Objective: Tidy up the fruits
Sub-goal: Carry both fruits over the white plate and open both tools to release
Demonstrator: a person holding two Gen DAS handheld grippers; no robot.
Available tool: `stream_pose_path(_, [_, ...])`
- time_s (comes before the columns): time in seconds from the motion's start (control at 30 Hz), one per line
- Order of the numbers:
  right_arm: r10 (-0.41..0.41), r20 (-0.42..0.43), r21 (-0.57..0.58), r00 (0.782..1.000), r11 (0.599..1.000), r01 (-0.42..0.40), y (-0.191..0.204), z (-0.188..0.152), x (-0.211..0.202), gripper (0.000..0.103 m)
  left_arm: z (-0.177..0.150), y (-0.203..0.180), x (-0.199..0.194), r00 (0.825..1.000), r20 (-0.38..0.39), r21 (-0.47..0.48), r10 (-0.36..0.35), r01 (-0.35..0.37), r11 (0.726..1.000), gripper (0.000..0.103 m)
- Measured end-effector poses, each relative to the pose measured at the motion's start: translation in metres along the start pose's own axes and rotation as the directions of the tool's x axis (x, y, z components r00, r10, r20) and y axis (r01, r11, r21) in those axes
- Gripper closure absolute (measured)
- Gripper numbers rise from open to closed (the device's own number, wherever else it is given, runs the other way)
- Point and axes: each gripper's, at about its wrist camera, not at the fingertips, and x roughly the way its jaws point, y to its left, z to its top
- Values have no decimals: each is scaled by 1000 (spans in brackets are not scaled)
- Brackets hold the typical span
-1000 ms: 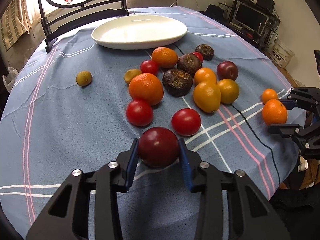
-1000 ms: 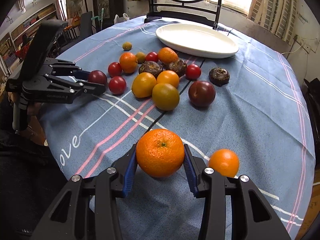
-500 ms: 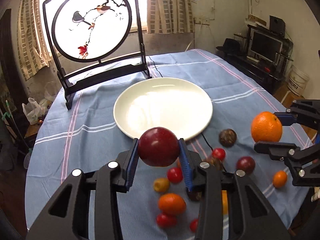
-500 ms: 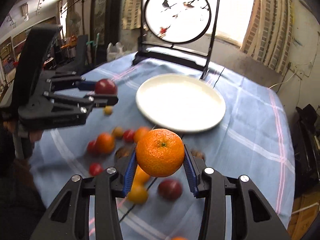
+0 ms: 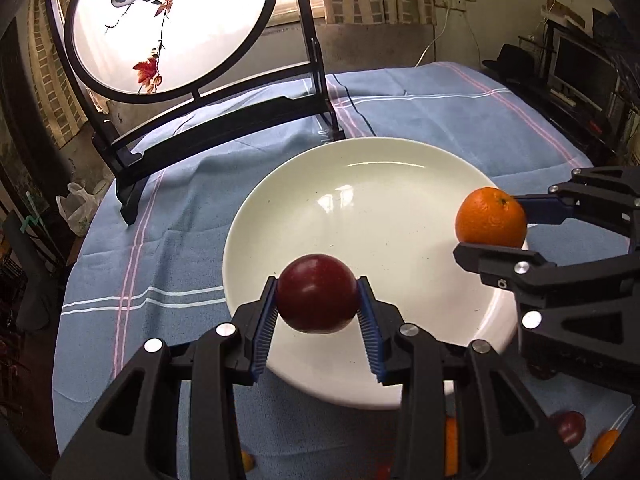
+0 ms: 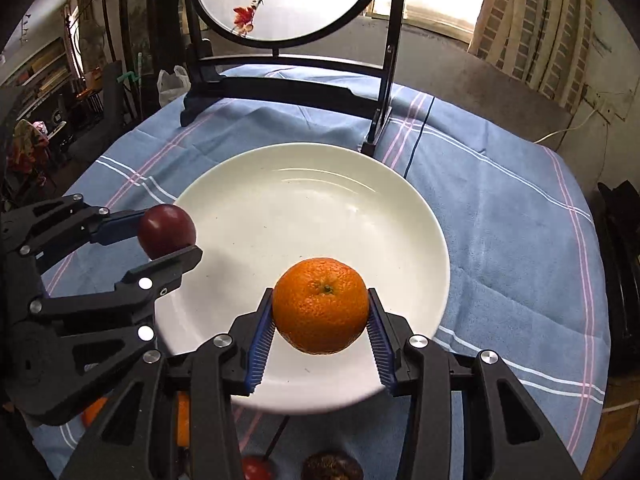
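Left claw (image 5: 318, 314) pinched a round dark-red plum (image 5: 317, 298) between its blue pads, held over the near-left rim of the round white ceramic plate (image 5: 380, 216). Right claw (image 6: 320, 320) pinched a round orange mandarin (image 6: 321, 304) above the plate's near-right part. Plate bare: nothing placed yet. Remaining fruit lay on the blue striped cloth of the table (image 6: 500, 216) at the near edge, only partly visible. The round painted screen (image 5: 168, 20) behind carried small writing, illegible.

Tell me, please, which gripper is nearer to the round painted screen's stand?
Neither clearly: the left gripper and the right gripper both hover over the white plate's near side, with the stand beyond its far rim.
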Motion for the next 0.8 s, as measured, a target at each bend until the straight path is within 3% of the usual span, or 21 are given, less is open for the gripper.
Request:
stream_pose_path(0.33, [10,-29,26,1000,1000,-9,-3,11,32,58,3,2,31,999,-41,1,2,-2,1000,64])
stream_pose_path(0.4, [11,-25,47,1000,999,-10,-7,12,32,55,5,2,31,999,-29,6,24,-24,1000,52])
stream_pose_path(0.43, [12,-6,55,1000,998,-11,-8,13,29,51,5,2,29,999,-18,5,31,-31,1000,37])
stream_pose_path(0.47, [14,13,63,1000,998,-15,-10,14,24,48,6,4,25,999,-1,-1,33,-33,999,30])
stream_pose_path(0.67, [26,82,72,996,997,-32,-17,3,-24,44,0,10,-3,999,37,-11,20,-19,1000,29])
stream_pose_path(0.8, [60,110,42,992,997,-65,-15,-37,-72,39,-27,12,-42,997,78,23,-16,14,1000,25])
